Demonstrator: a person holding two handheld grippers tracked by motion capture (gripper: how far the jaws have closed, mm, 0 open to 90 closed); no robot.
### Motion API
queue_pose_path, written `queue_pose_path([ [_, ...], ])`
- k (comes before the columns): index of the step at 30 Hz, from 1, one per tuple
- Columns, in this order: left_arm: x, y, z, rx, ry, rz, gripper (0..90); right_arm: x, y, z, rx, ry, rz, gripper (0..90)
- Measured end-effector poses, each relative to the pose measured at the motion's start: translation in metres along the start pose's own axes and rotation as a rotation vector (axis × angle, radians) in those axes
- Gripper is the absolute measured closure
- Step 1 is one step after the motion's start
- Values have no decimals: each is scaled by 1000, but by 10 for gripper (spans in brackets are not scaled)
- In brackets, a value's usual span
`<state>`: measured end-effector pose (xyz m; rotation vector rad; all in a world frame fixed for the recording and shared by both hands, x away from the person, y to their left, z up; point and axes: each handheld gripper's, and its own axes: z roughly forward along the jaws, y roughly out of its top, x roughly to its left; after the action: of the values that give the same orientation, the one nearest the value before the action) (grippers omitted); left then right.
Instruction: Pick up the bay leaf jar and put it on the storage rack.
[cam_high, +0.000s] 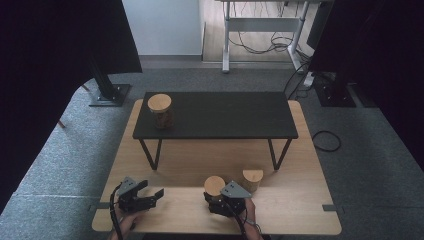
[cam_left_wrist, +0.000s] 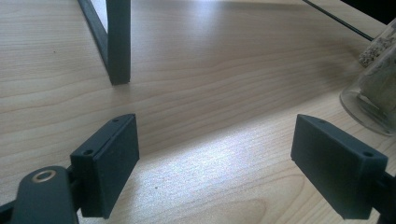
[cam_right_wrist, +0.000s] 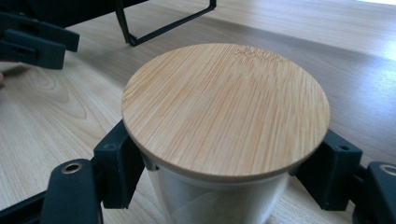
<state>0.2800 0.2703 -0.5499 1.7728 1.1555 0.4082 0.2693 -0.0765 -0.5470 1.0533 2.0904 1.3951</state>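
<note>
Right gripper (cam_right_wrist: 224, 172) clamped on bamboo-lidded jar (cam_right_wrist: 226, 109), just in front of black shelf (cam_high: 215, 115); left gripper (cam_left_wrist: 229, 163) spread wide, nothing gripped, near shelf's leg (cam_left_wrist: 116, 42).

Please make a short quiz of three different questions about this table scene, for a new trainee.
1. True or false: the right claw is shut on a jar with a wooden lid.
2. How many wooden-lidded jars are in the high view? A) one B) two C) three
3. Fill in: the left claw is ____, with bare table between its jaws.

Key: 1 true. 2 C: one on the black shelf, two on the table below. 3 open.
</note>
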Motion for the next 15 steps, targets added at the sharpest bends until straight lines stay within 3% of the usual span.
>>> queue_pose_path([
  [15,0,0,0,0,2,0,146,5,12,-18,-58,28,-9,249],
])
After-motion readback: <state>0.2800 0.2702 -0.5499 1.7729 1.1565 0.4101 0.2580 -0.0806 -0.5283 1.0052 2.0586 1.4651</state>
